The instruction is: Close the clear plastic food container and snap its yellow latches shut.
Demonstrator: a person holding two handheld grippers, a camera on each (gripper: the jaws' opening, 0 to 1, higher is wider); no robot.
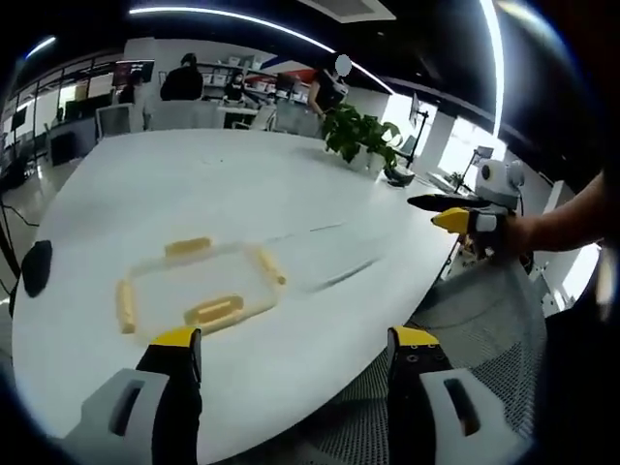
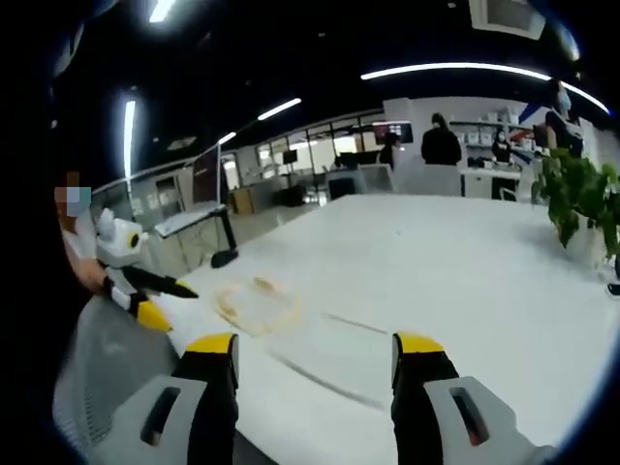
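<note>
Clear plastic food container (image 1: 199, 286) with yellow latches: lay low and flat on the white round table (image 1: 242, 184), towards its near left part, well clear of the edge. Showed four latches, one per side: far (image 1: 187, 247), right (image 1: 269, 266), near (image 1: 213, 312), left (image 1: 126, 305). Looked splayed outward, so judged not yet snapped. Could not tell whether the lid already sat square on the base. Appeared smeared and faint in the right gripper view (image 2: 257, 302).

Left gripper (image 1: 295, 373): held above the near table edge, jaws spread wide, nothing between them, container ahead and a little left. Right gripper (image 2: 315, 383): likewise spread wide and empty, well apart from the container; seen in the left gripper view (image 1: 465, 215) off the table's right edge, carried by a hand (image 1: 542, 232) over a grey mesh chair (image 1: 484, 329).

Called for closing in on the container from both sides first. Best judged: check the lid seated flat all round, steady one side with one gripper, press the opposite latch down and inward with the other, then work opposite pairs so the lid stayed level. Risked a light, slick box skating across the smooth table under a one-sided push. Left a green potted plant (image 1: 363, 136) far off, out of the way.
</note>
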